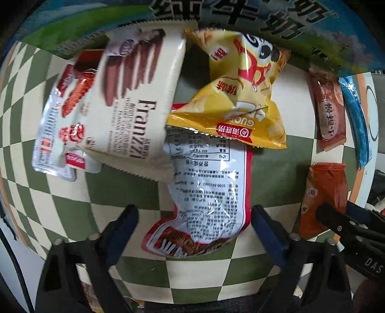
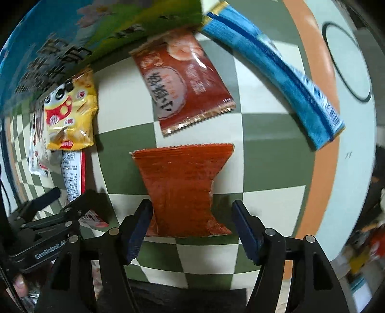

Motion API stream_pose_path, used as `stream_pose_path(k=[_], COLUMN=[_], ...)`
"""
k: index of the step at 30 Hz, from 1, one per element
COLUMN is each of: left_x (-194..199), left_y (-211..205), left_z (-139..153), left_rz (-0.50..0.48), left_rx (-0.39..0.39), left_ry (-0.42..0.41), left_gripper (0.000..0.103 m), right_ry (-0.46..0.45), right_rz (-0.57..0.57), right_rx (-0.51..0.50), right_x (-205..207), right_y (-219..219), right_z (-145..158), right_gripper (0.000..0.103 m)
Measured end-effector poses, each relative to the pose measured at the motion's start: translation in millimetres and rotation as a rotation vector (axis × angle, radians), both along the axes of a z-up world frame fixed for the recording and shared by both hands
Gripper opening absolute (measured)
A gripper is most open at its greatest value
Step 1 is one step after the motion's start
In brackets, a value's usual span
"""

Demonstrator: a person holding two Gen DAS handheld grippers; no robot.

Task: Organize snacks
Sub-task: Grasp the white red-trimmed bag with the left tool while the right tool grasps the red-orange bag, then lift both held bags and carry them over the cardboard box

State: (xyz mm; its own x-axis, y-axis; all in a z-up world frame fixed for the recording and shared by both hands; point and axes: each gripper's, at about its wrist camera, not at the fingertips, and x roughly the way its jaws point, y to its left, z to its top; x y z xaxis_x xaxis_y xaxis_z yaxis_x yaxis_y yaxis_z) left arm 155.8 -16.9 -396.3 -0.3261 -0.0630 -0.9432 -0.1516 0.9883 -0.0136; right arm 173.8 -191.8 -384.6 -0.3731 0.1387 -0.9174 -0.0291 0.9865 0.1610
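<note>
Snack packets lie on a green-and-cream checkered cloth (image 1: 134, 190). My left gripper (image 1: 193, 220) is open, its jaws on either side of the lower end of a white-and-red packet (image 1: 211, 192). Above it lie a yellow chip bag (image 1: 240, 96), a cream Franzzi packet (image 1: 137, 101) and a white-red sachet (image 1: 60, 115). My right gripper (image 2: 192, 216) is open around the lower end of an orange packet (image 2: 182, 183). A brown-red packet (image 2: 182, 81) and a blue stick packet (image 2: 276, 72) lie beyond it.
A large printed milk carton (image 1: 216, 19) stands at the back edge and shows in the right wrist view (image 2: 72, 36) too. The cloth's orange border (image 2: 320, 144) and a pale surface lie to the right. The right gripper shows at the left wrist view's right edge (image 1: 349, 224).
</note>
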Motion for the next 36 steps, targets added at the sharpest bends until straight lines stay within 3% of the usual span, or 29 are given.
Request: stream_pose_path(k=[1, 4, 6, 10, 14, 22, 26, 29, 36], left_x=[-0.3, -1.3, -3.8, -5.4, -18.0, -30.1, -36.6, -39.5, -32.0], left_y=[-0.5, -3.6, -9.4, -15.7, -23.3, -33.7, -36.4, -35.7, -29.9], left_z=[-2.4, -4.0, -1.8, -0.5, 2.7, -1.9, -5.1, -5.2, -1.6], left_rz=[0.005, 0.01, -0.011, -0.013, -0.009, 0.006, 0.011, 0.009, 0.005], left_rx=[-0.007, -0.016, 0.0, 0.009, 0.021, 0.033, 0.027, 0.02, 0.023], left_ry=[0.007, 0.004, -0.008, -0.013, -0.02, -0.028, -0.027, -0.027, -0.025], left_gripper=[0.072, 0.068, 0.055, 0.055, 0.054, 0.055, 0.057, 0.057, 0.055], right_ry=[0.004, 0.01, 0.015, 0.011, 0.004, -0.002, 0.005, 0.022, 0.033], right_rz=[-0.017, -0.047, -0.062, -0.032, -0.005, 0.019, 0.037, 0.012, -0.006], right_rx=[0.008, 0.01, 0.013, -0.005, -0.022, -0.036, -0.047, -0.032, -0.025], right_x=[0.2, 6.8, 4.4, 17.0, 9.7, 4.5, 4.7, 0.1, -5.6], right_y=[-3.5, -11.7, -14.1, -32.9, -25.1, -11.7, -2.6, 11.7, 0.6], right_z=[-1.6, -11.2, -14.1, -20.1, -20.9, -16.5, -17.7, -25.3, -34.8], right_gripper=[0.07, 0.07, 0.07, 0.07, 0.069, 0.052, 0.054, 0.065, 0.066])
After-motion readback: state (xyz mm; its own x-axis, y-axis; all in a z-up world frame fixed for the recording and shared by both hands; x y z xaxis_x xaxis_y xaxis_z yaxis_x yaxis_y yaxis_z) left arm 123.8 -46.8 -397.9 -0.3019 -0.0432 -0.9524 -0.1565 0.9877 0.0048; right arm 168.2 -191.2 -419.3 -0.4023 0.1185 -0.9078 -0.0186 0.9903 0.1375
